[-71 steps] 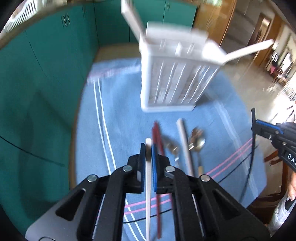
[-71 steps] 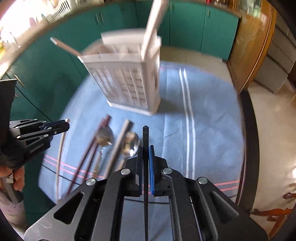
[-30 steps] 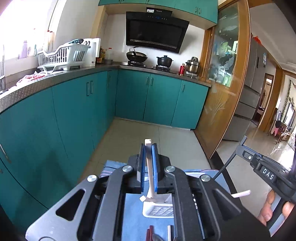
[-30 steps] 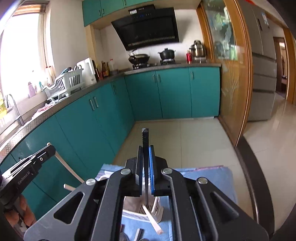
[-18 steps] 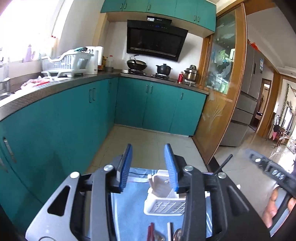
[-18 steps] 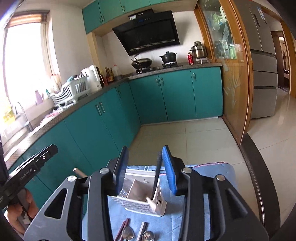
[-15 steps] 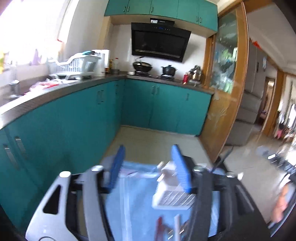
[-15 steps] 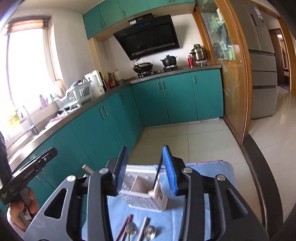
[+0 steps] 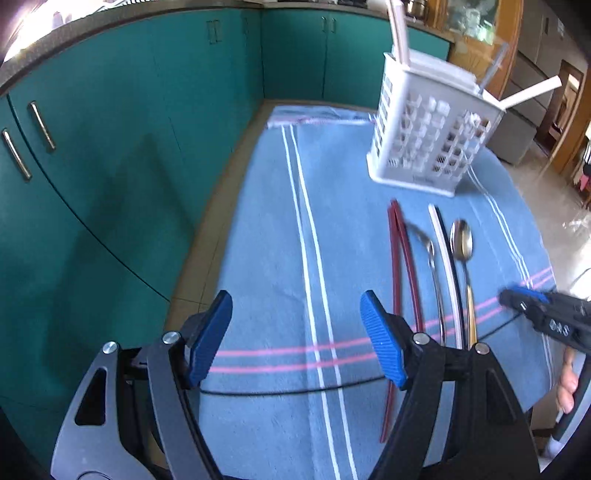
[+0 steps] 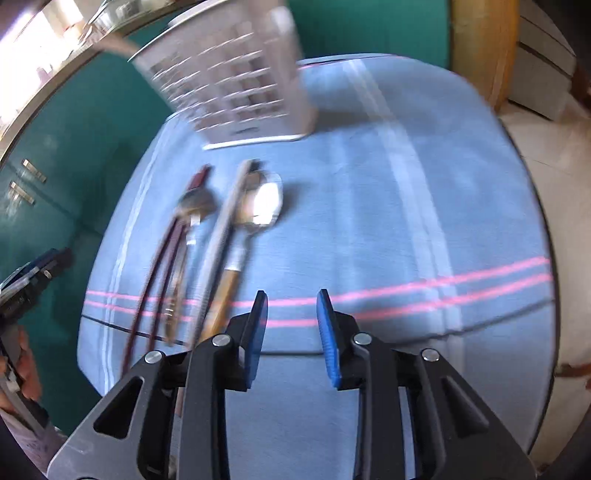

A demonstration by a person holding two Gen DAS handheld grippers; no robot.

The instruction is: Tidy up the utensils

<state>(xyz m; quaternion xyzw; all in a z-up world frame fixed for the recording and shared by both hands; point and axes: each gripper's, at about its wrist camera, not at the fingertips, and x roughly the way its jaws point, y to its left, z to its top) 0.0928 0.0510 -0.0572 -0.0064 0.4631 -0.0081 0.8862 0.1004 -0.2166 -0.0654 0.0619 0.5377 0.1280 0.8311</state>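
A white slotted utensil caddy (image 9: 424,144) stands at the far side of the blue cloth, with white chopsticks (image 9: 400,29) sticking out of it; it is blurred in the right wrist view (image 10: 236,85). On the cloth lie a pair of dark red chopsticks (image 9: 397,288), a silver spoon (image 9: 430,254), a white and a black chopstick (image 9: 448,273) and a wooden-handled spoon (image 9: 463,258). The same utensils show in the right wrist view: red chopsticks (image 10: 155,273), wooden-handled spoon (image 10: 255,218). My left gripper (image 9: 297,332) is open and empty above the cloth. My right gripper (image 10: 291,325) is open and empty, just right of the utensils.
The blue striped cloth (image 9: 332,229) covers a round table (image 10: 543,229) beside teal kitchen cabinets (image 9: 110,129). The right gripper's tip (image 9: 535,306) shows at the right edge of the left wrist view; the left gripper (image 10: 26,280) shows at the left of the right wrist view.
Both grippers opened and left their chopsticks in the caddy. Both have since swung down and back toward the utensils lying on the cloth.
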